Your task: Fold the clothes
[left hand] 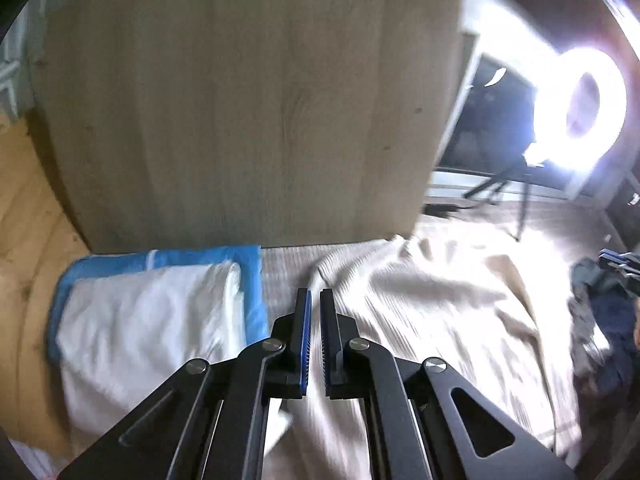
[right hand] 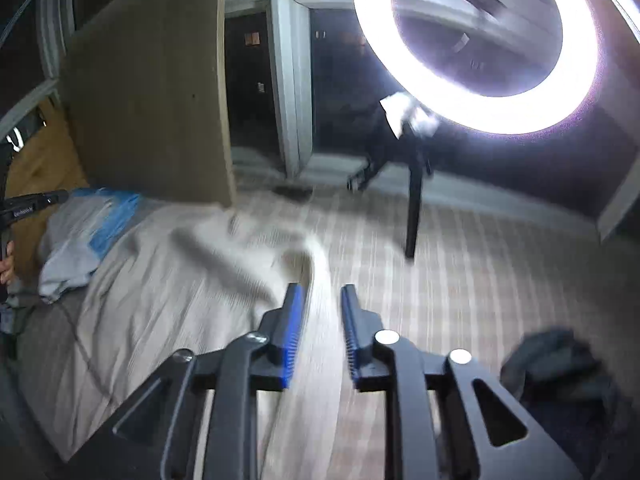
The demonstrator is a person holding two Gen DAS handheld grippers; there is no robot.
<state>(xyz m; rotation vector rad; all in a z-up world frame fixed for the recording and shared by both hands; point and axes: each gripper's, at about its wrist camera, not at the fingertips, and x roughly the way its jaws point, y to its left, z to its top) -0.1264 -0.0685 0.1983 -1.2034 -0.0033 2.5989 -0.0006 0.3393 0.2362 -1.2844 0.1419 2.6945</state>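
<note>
Two grippers: I have both of my black two-finger tools with blue ribbed pads angled down over the bedding, and both views are smeared with motion blur.
Left gripper [left hand: 315, 294]: jaws drawn together with only a thin slit between the pads and nothing clamped in them; the fingertips sit above the near edge of the cream cloth.
Right gripper [right hand: 320, 290]: jaws parted with a clear gap and nothing between them; I see cream cloth below the gap, but cannot tell whether the pads touch it.
Cream ribbed cloth [left hand: 432, 304]: spread out and rumpled across the striped grey bed cover [right hand: 480, 264], with one raised fold running toward the right gripper.
Folded pile: a white folded garment [left hand: 148, 320] lies on a blue folded garment [left hand: 168, 258] at the left, just beside the cream cloth and against the foot of the pale wooden panel [left hand: 248, 104].
Dark crumpled garment [right hand: 560, 364]: heaped at the right, apart from the cream cloth.
Lighting: a lit white ring lamp [right hand: 476, 44] on a black tripod [right hand: 414, 208] stands on the far side of the bed cover.
Edge of frame: part of a hand [right hand: 6, 268] on the left tool's grip shows in the right wrist view.
</note>
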